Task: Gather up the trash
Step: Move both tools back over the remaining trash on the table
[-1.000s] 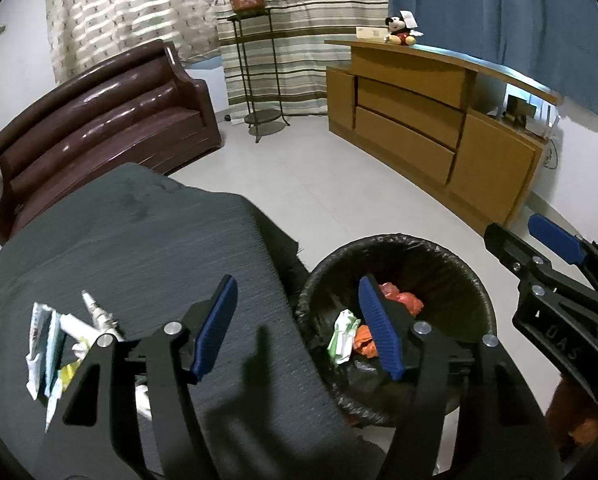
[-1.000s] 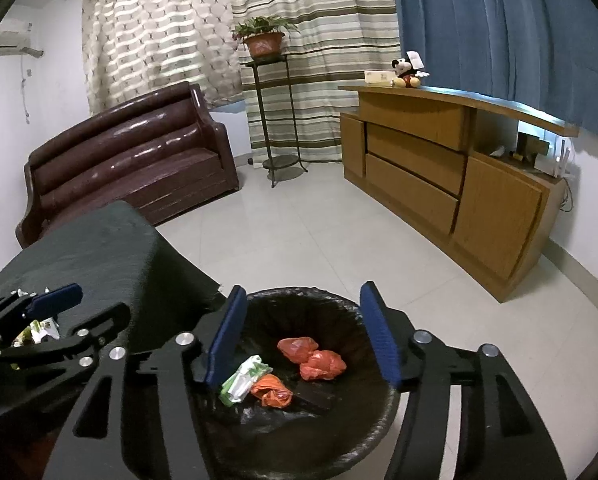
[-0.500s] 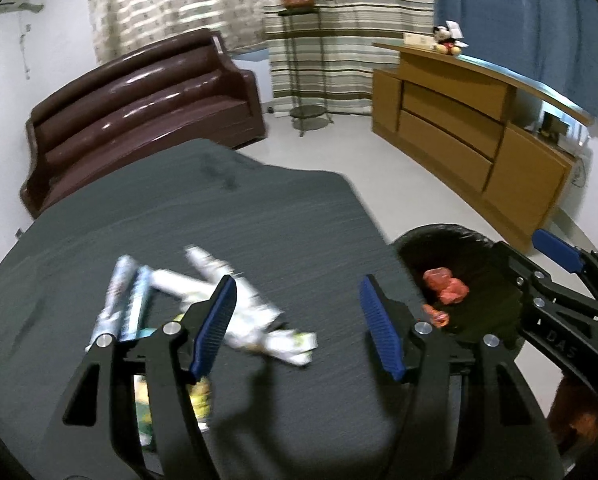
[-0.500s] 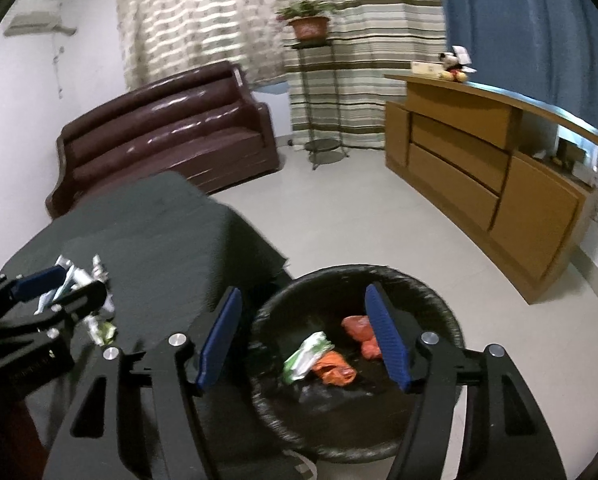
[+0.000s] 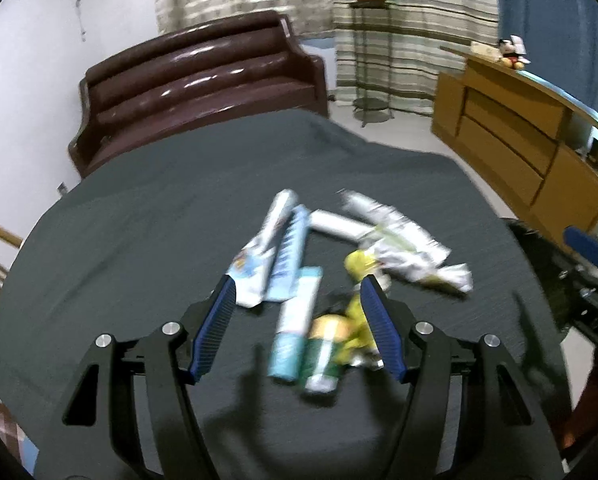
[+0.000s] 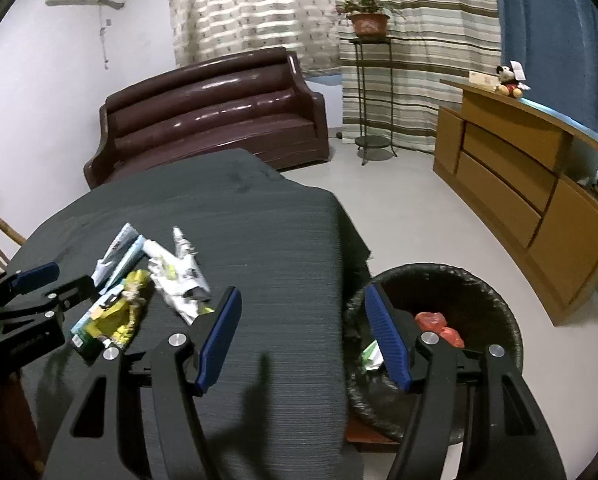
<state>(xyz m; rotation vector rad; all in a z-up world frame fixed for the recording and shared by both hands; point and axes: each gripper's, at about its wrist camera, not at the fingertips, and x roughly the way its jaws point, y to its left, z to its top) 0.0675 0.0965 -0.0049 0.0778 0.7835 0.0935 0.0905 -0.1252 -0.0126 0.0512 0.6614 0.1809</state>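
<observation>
A black-lined trash bin [image 6: 499, 312] stands on the floor just off the table's [image 6: 283, 240] right edge, holding red-orange crumpled bags [image 6: 439, 324] and a green-white wrapper [image 6: 373, 356]. The left gripper [image 5: 297, 300] hovers part-open and empty over the wrapper and tube pile [image 5: 339, 248] mid-table. The right gripper [image 6: 303, 312], also part-open and empty, straddles the table's right edge and the bin rim.

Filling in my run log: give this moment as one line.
phase: reaching for trash | left gripper: open, empty, over wrapper pile | right gripper: open, empty | bin: some trash inside

trash [image 5: 331, 264]: blurred wrappers, probably tubes, heaped | bin [image 6: 495, 292]: part-filled
</observation>
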